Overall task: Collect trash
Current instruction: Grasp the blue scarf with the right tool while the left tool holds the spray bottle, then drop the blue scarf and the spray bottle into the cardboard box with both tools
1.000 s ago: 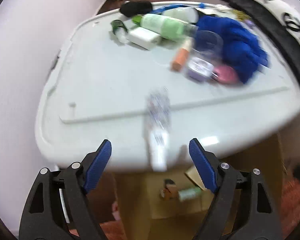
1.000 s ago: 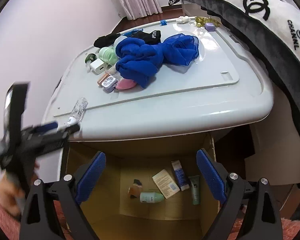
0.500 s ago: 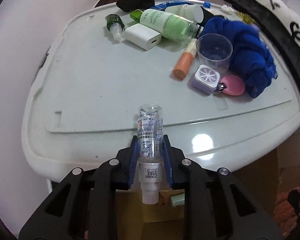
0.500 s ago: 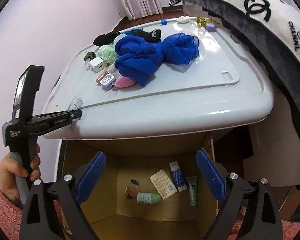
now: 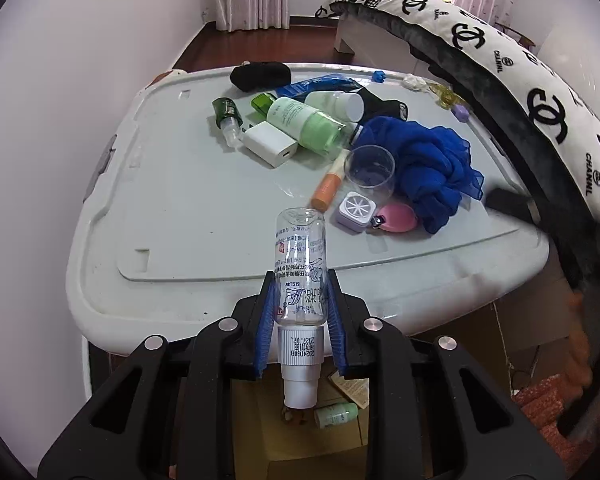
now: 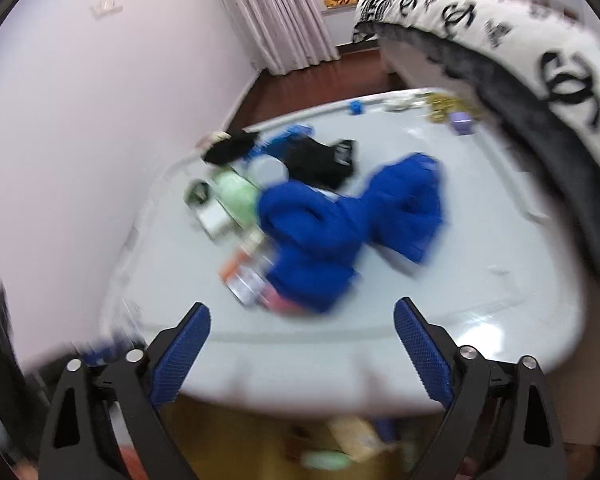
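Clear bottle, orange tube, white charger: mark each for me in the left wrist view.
clear bottle (image 5: 300, 264), left wrist view, on its printed label.
orange tube (image 5: 327, 192), left wrist view, on its orange body.
white charger (image 5: 269, 144), left wrist view, on its top face.

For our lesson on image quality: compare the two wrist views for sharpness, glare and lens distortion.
Left wrist view: sharp, the label on the clear plastic spray bottle is readable; glare on the white plastic lid's front edge. Right wrist view: motion-blurred, the blue fabric scarf smeared. Both: fisheye bending, dark corners.

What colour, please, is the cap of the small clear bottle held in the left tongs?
White, with fine ribbing; the cap shows best in the left wrist view.
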`<state>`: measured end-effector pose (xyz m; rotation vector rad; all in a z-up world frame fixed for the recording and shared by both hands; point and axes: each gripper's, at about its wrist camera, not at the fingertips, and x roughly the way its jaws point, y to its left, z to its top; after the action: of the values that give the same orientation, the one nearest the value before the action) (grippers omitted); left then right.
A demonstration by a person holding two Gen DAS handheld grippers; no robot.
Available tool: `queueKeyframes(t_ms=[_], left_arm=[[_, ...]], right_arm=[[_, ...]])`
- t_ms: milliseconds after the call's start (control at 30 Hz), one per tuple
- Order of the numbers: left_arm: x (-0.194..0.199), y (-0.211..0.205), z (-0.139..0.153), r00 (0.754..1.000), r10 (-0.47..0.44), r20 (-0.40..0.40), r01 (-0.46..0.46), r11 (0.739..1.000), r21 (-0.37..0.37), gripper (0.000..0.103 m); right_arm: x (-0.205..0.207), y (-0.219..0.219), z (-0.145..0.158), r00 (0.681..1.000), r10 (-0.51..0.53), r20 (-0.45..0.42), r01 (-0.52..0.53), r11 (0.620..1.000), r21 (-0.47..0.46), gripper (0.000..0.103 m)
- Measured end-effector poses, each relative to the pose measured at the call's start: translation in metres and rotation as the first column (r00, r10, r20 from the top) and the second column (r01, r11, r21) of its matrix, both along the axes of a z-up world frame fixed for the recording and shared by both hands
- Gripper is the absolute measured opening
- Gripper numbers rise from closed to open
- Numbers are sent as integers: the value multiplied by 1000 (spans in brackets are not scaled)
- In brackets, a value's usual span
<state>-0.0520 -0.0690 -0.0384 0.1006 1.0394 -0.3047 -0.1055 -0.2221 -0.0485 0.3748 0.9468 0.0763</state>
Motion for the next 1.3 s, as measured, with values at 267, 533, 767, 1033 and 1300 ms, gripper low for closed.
queueKeyframes(t_ms=[267, 533, 767, 1033, 1300], left_arm=[[9, 14, 0, 999, 29, -13, -29, 999, -27, 24], [9, 14, -1, 1000, 20, -15, -21, 999, -34, 24], [7, 17, 2, 1000, 25, -12, -25, 999, -37, 24], [-33, 20, 20, 999, -31, -18, 30, 998, -56, 24], [-86, 21, -56, 945, -109, -308, 113, 994, -4, 24]], right_arm=[[72, -16, -60, 978, -135, -159, 160, 974, 158, 94], [74, -24, -29, 988, -93, -124, 114, 978, 175, 23], [37, -34, 59, 999, -40, 37, 34, 989, 145, 17], [-70, -10, 122, 979, 150, 137, -160, 985, 66, 17], [-151, 22, 19, 951, 277, -140, -261, 958, 118, 18]])
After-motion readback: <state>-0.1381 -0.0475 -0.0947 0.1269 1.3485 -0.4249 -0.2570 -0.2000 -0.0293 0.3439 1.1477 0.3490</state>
